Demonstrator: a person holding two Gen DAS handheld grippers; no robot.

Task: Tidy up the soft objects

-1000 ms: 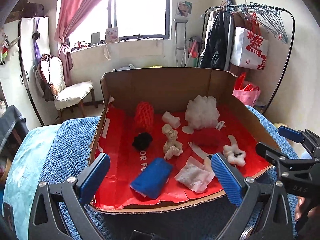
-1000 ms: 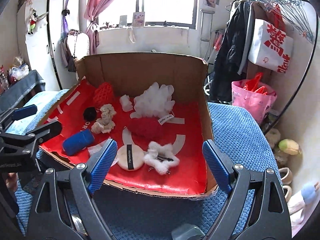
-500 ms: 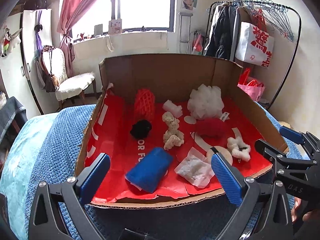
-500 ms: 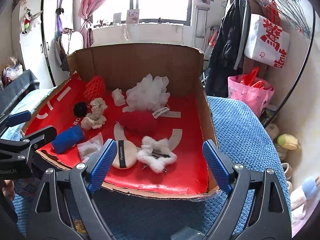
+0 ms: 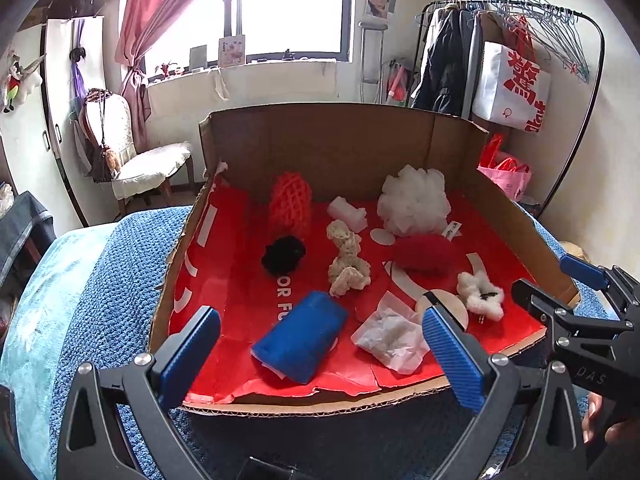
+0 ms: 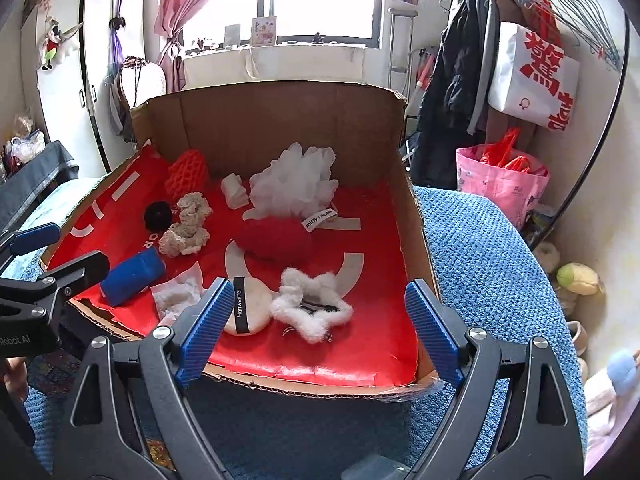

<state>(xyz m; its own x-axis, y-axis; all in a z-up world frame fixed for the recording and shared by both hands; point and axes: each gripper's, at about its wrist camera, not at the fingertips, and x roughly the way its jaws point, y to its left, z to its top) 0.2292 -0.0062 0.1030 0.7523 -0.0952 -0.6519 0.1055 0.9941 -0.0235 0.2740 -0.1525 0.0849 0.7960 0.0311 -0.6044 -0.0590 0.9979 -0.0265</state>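
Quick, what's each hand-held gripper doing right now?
Left hand-held gripper: open, holding nothing.
Right hand-held gripper: open, holding nothing.

Daylight pours through the window [image 5: 288,4] behind a pink curtain [image 5: 160,12]. A cushioned chair [image 5: 148,168] stands left; a clothes rack [image 5: 516,40] stands right.

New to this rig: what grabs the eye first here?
The open cardboard box with its bright red floor, lying on a blue blanket. Inside, the white fluffy puff near the back wall and the blue roll near the front edge stand out.
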